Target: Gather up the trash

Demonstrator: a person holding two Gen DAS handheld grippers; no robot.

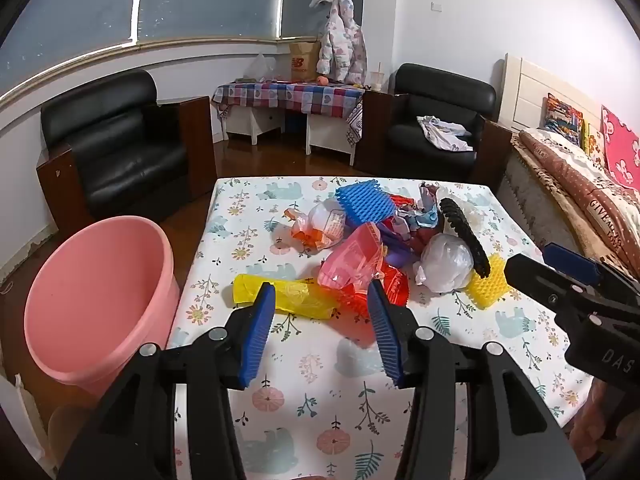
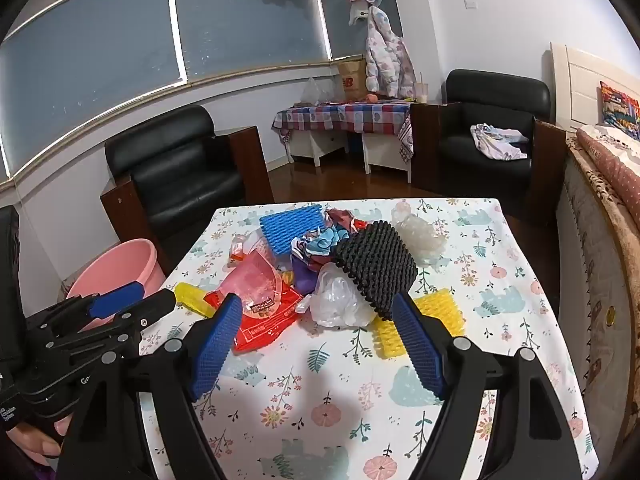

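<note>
A pile of trash lies on the floral tablecloth [image 1: 304, 392]: a yellow wrapper [image 1: 296, 294], red and pink plastic bags [image 1: 360, 264], a white bag [image 1: 444, 264], blue foam [image 1: 364, 202], black foam netting [image 1: 464, 236] and yellow foam [image 1: 490, 284]. My left gripper [image 1: 322, 300] is open and empty, its fingers just short of the yellow wrapper. My right gripper [image 2: 318, 316] is open and empty, facing the white bag [image 2: 336, 300], the black netting [image 2: 376, 264] and the red bag [image 2: 268, 320]. A pink bucket [image 1: 96, 300] stands on the floor left of the table.
Two black armchairs [image 1: 120, 152] [image 1: 436, 124] stand beyond the table, with a checkered side table [image 1: 288, 98] between them. A bed [image 1: 576, 184] runs along the right. The right gripper shows at the right edge of the left wrist view [image 1: 580, 296].
</note>
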